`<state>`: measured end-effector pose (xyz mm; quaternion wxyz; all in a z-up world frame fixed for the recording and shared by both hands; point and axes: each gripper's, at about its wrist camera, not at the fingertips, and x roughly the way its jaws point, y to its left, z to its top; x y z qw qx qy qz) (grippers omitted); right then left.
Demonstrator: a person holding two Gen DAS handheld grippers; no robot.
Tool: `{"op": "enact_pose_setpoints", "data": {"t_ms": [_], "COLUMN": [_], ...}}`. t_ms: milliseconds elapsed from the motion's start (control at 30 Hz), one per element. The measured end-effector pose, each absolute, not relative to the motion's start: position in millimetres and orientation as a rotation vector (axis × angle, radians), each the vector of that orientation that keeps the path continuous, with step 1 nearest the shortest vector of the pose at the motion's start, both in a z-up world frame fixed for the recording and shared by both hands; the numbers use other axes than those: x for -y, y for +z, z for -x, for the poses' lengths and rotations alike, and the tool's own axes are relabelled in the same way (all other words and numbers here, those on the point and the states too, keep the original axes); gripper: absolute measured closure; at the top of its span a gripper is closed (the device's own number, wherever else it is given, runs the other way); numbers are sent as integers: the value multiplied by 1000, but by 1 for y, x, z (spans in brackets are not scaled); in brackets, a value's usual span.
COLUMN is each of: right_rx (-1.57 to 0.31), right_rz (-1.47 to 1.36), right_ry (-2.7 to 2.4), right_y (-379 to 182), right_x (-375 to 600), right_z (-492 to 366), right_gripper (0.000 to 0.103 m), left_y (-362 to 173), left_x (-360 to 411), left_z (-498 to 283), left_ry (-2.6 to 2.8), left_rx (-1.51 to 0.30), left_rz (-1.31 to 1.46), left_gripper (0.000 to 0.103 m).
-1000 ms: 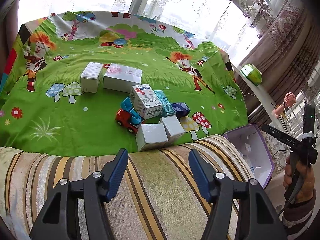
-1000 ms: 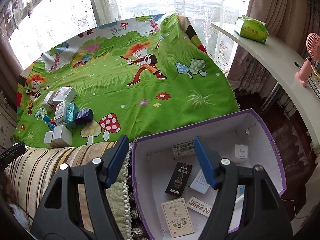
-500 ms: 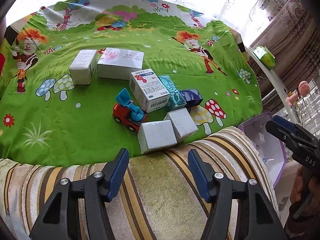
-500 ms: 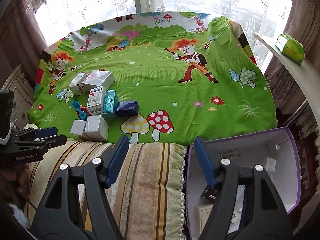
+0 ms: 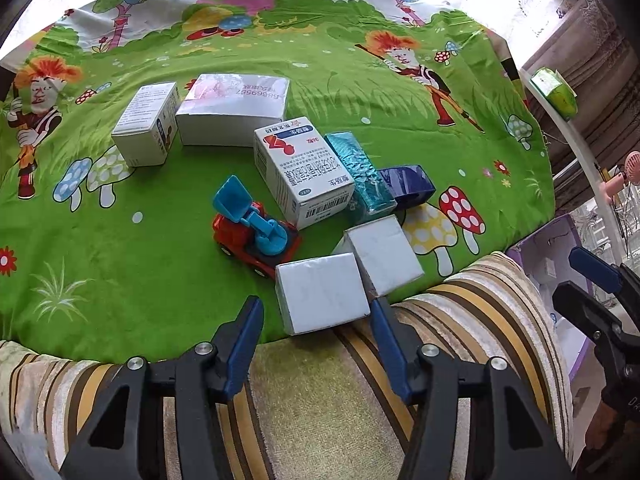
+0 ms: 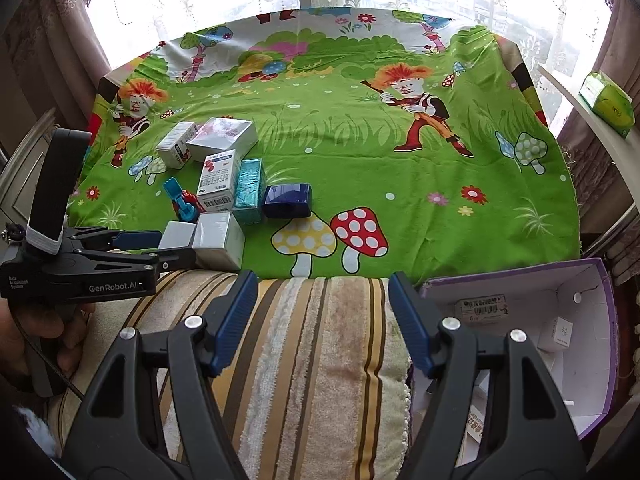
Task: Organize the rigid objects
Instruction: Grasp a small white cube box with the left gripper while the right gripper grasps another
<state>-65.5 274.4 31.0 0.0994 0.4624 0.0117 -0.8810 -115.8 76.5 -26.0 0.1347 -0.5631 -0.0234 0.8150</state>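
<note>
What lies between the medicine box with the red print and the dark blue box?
In both views a teal box lies between the medicine box and the dark blue box.

a green tissue pack (image 6: 608,103) sits on the white ledge (image 6: 582,118); what looks like a pink fan (image 5: 631,165) is nearby.

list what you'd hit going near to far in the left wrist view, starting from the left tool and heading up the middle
left tool → plain white box → toy truck → red-and-white medicine box → big white box with pink print
</note>
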Motion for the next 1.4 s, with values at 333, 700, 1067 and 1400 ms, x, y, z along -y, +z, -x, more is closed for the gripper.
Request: {"op": "enact_pose_setpoints", "data": {"t_ms": [333,700,1067,1400], "right_rx": [-86,-155,-282,-266], "right_rz": [-1370,-1399,-1452,-1507], "right_ry": [-2546,-2444,-2394,-2383], "right_y": [26,9,-11,-24], "right_x": [-244,-200,-167,-163], "right_z": [73,86,108,125], "right_gripper": [32,32,33,63], "left_y": [-23,-4,-1,1], "left_x": [-65,-26,-4,-4], "left_z": [111,85,73,71], "left_ry": [2358,2448,2490,2499], "left_rx": [143,293,373,367], "left_rz": [1617,1524,1478,1461], "left_gripper": [57,58,58,58]}}
